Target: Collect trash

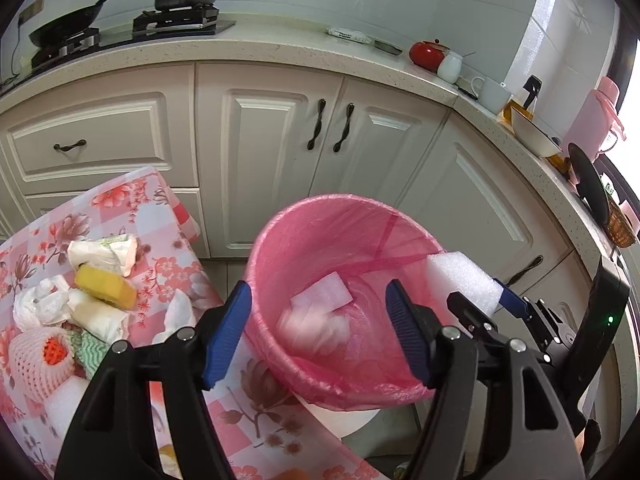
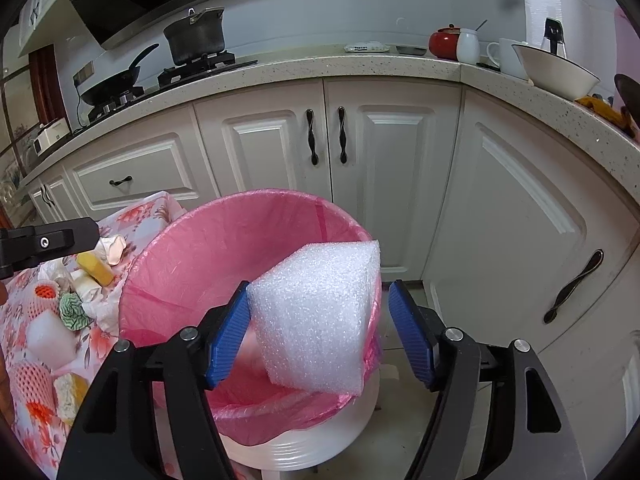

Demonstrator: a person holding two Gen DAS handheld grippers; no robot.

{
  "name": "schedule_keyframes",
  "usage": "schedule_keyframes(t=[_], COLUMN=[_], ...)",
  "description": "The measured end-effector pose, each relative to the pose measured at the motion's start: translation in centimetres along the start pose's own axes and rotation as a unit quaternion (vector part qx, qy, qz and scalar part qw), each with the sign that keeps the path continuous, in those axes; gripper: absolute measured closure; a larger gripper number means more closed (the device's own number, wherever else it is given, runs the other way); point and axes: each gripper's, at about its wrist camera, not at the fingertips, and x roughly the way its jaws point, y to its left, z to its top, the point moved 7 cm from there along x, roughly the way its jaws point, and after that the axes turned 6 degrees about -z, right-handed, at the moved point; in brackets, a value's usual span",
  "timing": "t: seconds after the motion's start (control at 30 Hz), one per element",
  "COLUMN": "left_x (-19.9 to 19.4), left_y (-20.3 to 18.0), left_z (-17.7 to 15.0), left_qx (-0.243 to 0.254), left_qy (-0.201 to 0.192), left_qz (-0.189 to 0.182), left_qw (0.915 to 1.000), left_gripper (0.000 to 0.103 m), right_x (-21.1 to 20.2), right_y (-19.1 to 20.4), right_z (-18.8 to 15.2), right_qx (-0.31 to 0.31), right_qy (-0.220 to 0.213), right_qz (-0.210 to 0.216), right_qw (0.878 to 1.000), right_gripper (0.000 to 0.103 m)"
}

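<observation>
Over the pink-lined bin, the right gripper stands open around a loosened foam block, the left gripper gapes empty above a foam piece and what looks like a blurred wad already inside, and tissues and a sponge wait on the table.

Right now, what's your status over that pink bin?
Left gripper open, empty, over bin. Right gripper jaws open; foam block touches one pad, above the rim. Foam piece already inside. Nothing blocking.

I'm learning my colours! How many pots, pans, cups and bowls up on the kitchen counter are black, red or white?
Black: 2 (frying pan, cooking pot)
Red: 1 (round pot)
White: 3 (jar, mug, bowl)
Total: 6
The dark thing at the far right is unclear, so it is not counted.
</observation>
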Motion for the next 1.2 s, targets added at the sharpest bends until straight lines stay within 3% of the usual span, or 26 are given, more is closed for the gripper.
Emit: schedule_keyframes(t=[0.1, 0.7, 1.2], left_x=[-0.9, -12.6, -19.4], left_y=[0.6, 9.9, 19.4], left_z=[-0.5, -3.9, -7.8], left_qx=[-0.004, -0.017, -0.090], left_qy=[-0.008, -0.083, -0.120], left_qz=[0.002, 0.090, 0.144], left_qw=[1.0000, 0.9923, 0.9782], left_gripper=[0.035, 0.025, 0.024], right_x=[0.0, -2.7, -6.4], right_y=[0.4, 1.6, 6.9], right_z=[-0.1, -0.3, -1.3], right_qx=[-0.007, 0.004, -0.021], right_qy=[0.001, -0.023, -0.038], right_qz=[0.001, 0.001, 0.028], right_qw=[1.000, 1.000, 0.999], right_gripper=[0.030, 0.019, 0.019])
